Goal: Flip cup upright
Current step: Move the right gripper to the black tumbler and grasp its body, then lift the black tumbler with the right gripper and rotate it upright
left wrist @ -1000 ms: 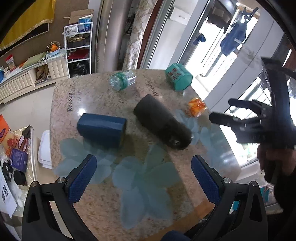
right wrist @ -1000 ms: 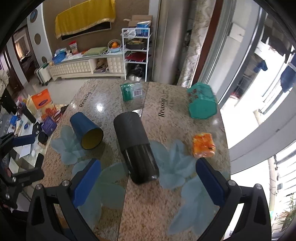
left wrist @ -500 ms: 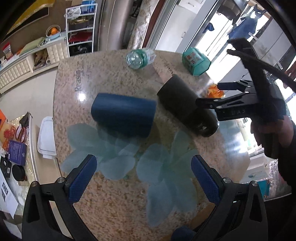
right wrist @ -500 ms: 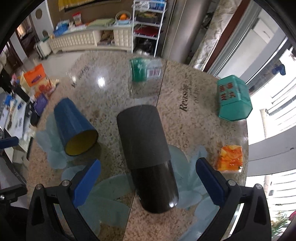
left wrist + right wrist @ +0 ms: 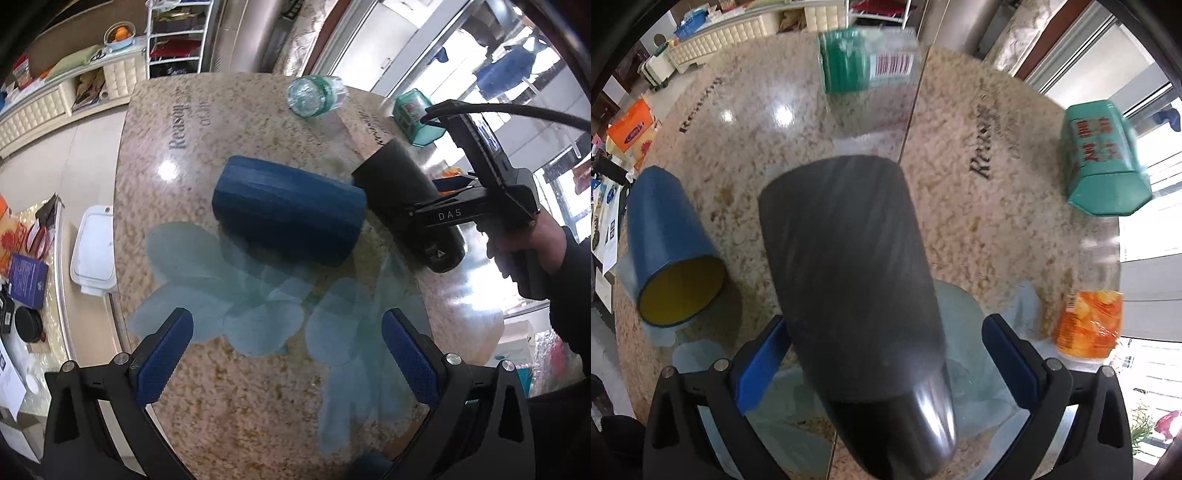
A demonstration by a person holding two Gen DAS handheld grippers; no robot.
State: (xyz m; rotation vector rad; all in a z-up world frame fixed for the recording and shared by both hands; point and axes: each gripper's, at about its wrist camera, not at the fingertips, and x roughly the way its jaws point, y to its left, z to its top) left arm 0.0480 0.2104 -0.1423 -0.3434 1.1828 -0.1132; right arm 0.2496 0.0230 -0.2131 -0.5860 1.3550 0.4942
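Lying on its side in mid-frame: black cup (image 5: 849, 266), between spread right claw (image 5: 886, 358), not pinched yet. Squeeze near its middle, then tip up slowly. Left claw (image 5: 286, 354) spread too, low in frame over tabletop (image 5: 236, 387), below blue cup (image 5: 288, 214).

Blue cup (image 5: 670, 247) with yellow inside; black flask (image 5: 857, 295); speckled beige tabletop (image 5: 258, 398) with pale teal petals; teal box (image 5: 1104, 162), red print; orange packet (image 5: 1087, 325); blue-padded black fingers (image 5: 164, 356).
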